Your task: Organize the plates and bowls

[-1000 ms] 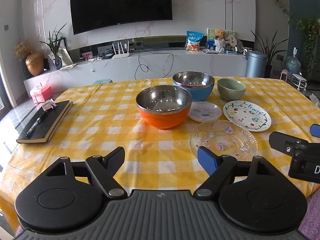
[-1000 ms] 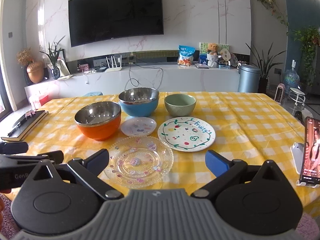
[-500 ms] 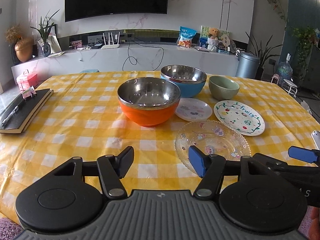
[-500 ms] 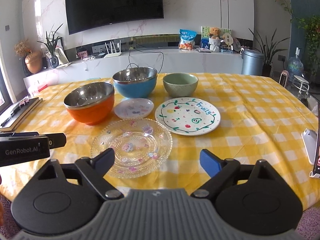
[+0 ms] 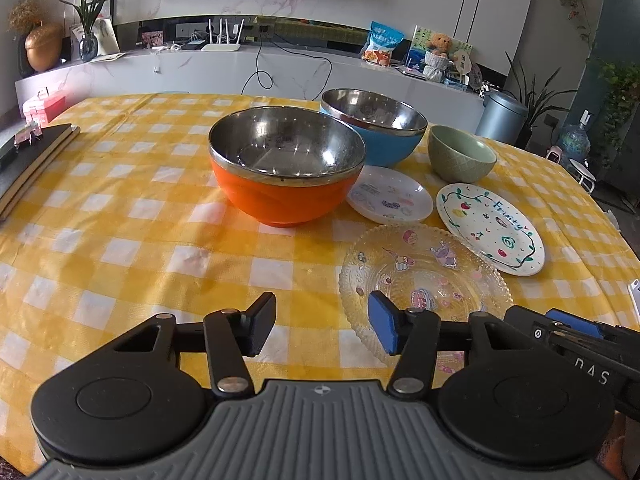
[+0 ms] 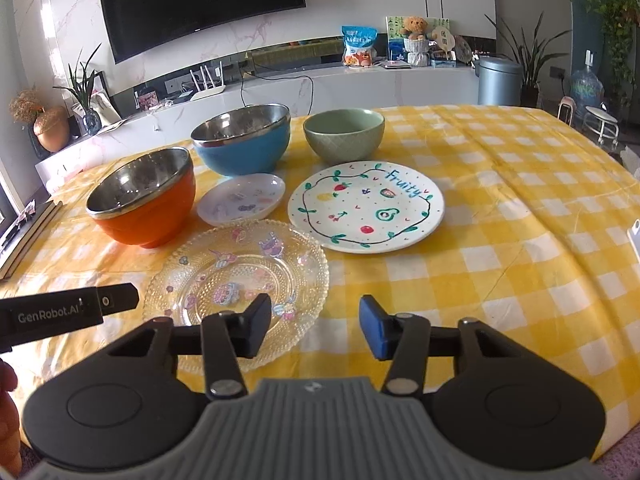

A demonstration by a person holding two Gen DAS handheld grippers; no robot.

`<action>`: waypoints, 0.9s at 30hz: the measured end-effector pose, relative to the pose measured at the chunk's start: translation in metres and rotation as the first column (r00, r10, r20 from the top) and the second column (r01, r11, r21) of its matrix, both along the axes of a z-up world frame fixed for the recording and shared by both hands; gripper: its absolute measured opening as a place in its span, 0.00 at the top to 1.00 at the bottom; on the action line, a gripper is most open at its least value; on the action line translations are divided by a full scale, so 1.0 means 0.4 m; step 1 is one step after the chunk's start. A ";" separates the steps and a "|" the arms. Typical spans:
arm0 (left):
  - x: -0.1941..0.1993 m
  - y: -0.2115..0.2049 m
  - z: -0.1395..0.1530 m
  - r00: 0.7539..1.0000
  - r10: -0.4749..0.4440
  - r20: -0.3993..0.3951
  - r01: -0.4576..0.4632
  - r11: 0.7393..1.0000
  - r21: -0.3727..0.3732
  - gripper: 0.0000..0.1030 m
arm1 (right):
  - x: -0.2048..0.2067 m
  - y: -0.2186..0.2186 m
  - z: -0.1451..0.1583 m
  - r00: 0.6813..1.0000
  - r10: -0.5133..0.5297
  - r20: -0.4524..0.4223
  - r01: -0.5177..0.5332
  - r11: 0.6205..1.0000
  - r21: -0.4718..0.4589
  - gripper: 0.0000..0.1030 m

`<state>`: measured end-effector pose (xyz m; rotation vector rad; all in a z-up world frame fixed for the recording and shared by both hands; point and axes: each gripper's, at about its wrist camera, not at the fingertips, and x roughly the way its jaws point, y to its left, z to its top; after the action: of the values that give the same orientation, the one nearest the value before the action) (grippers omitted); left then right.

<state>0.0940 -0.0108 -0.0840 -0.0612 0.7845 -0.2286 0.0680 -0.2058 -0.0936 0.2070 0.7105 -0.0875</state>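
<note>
An orange steel-lined bowl (image 5: 286, 172) (image 6: 144, 200), a blue steel-lined bowl (image 5: 376, 126) (image 6: 244, 140) and a green bowl (image 5: 460, 152) (image 6: 344, 132) stand on the yellow checked table. A small white plate (image 5: 390, 200) (image 6: 242, 200), a white "Fruity" plate (image 5: 492, 228) (image 6: 366, 206) and a clear glass plate (image 5: 424, 276) (image 6: 236, 276) lie in front of them. My left gripper (image 5: 322, 328) is open and empty, near the glass plate's left rim. My right gripper (image 6: 314, 326) is open and empty, at the glass plate's near right rim.
A dark notebook (image 5: 36, 156) lies at the table's left edge. A phone (image 6: 634, 236) stands at the right edge. A TV cabinet (image 5: 280, 68) with clutter runs behind the table. The left gripper's body (image 6: 68, 312) shows at the right wrist view's left.
Both grippers have moved forward and lower toward the dishes, and their jaws have narrowed somewhat. The dishes have not moved.
</note>
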 end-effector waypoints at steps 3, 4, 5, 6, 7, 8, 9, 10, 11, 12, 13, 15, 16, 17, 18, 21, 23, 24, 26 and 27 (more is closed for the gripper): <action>0.011 -0.009 -0.011 1.000 0.004 -0.009 -0.004 1.000 0.003 0.39 | 0.017 -0.009 -0.009 1.000 -0.012 0.007 0.012 1.000 0.003 0.52; 0.016 -0.011 -0.014 1.000 0.005 -0.013 -0.005 1.000 0.002 0.39 | 0.022 -0.012 -0.013 1.000 -0.008 0.009 0.008 1.000 0.012 0.52; 0.021 -0.012 -0.018 1.000 0.007 -0.017 -0.007 1.000 0.002 0.39 | 0.027 -0.017 -0.017 1.000 -0.007 0.013 0.007 1.000 0.028 0.52; 0.025 -0.013 -0.021 1.000 0.007 -0.019 -0.007 1.000 0.001 0.40 | 0.030 -0.020 -0.020 1.000 -0.009 0.014 0.009 0.999 0.040 0.52; 0.028 -0.014 -0.023 1.000 0.004 -0.019 -0.004 1.000 -0.004 0.40 | 0.034 -0.023 -0.023 1.000 -0.011 0.010 0.010 0.998 0.055 0.53; 0.030 -0.014 -0.025 1.000 -0.001 -0.017 0.001 1.000 -0.011 0.40 | 0.038 -0.026 -0.027 1.000 -0.009 0.005 0.009 0.998 0.069 0.56; 0.032 -0.014 -0.026 1.000 -0.005 -0.014 0.004 1.000 -0.018 0.40 | 0.041 -0.026 -0.031 1.000 -0.009 0.002 0.009 0.997 0.076 0.60; 0.036 -0.017 -0.027 1.000 -0.010 -0.012 0.009 1.000 -0.023 0.40 | 0.045 -0.027 -0.034 1.000 -0.010 0.001 0.010 0.997 0.079 0.63; 0.039 -0.018 -0.030 1.000 -0.015 -0.010 0.015 1.000 -0.026 0.40 | 0.048 -0.026 -0.038 1.000 -0.012 0.000 0.012 0.997 0.078 0.70; 0.044 -0.020 -0.033 1.000 -0.016 -0.010 0.016 0.999 -0.027 0.40 | 0.052 -0.027 -0.042 1.000 -0.017 -0.001 0.017 0.997 0.078 0.74; 0.050 -0.021 -0.037 1.000 -0.013 -0.013 0.012 0.999 -0.030 0.41 | 0.053 -0.029 -0.045 1.000 -0.022 -0.003 0.022 0.996 0.082 0.74; 0.062 -0.021 -0.044 1.000 -0.008 -0.027 0.007 0.999 -0.043 0.51 | 0.064 -0.036 -0.051 1.000 -0.025 -0.007 0.025 0.995 0.094 0.77; 0.067 -0.021 -0.046 0.999 -0.011 -0.032 0.009 0.999 -0.050 0.53 | 0.069 -0.041 -0.054 1.000 -0.029 -0.011 0.029 0.995 0.097 0.78; 0.069 -0.021 -0.046 0.999 -0.012 -0.032 0.011 0.998 -0.055 0.56 | 0.073 -0.044 -0.057 0.999 -0.033 -0.012 0.034 0.994 0.101 0.79; 0.071 -0.022 -0.047 0.999 -0.013 -0.030 0.011 0.998 -0.057 0.60 | 0.077 -0.048 -0.059 0.999 -0.035 -0.014 0.036 0.994 0.106 0.81; 0.080 -0.025 -0.051 0.999 -0.020 -0.035 0.018 0.998 -0.062 0.69 | 0.082 -0.055 -0.063 0.999 -0.031 -0.012 0.032 0.991 0.131 0.83; 0.085 -0.026 -0.053 0.999 -0.025 -0.039 0.022 0.997 -0.073 0.72 | 0.086 -0.053 -0.066 1.000 -0.024 -0.012 0.025 0.990 0.142 0.85; 0.086 -0.027 -0.054 0.999 -0.029 -0.039 0.026 0.997 -0.078 0.76 | 0.088 -0.053 -0.067 1.000 -0.021 -0.013 0.023 0.989 0.148 0.85; 0.087 -0.031 -0.054 0.999 -0.039 -0.037 0.036 0.996 -0.084 0.81 | 0.091 -0.054 -0.071 1.000 -0.021 -0.013 0.023 0.986 0.163 0.86; 0.087 -0.034 -0.054 0.998 -0.044 -0.035 0.041 0.995 -0.087 0.83 | 0.092 -0.054 -0.071 1.000 -0.023 -0.012 0.025 0.986 0.165 0.86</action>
<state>0.1288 -0.0243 -0.1056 -0.1303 0.8135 -0.3025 0.1047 -0.2273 -0.1221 0.3742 0.7259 -0.0528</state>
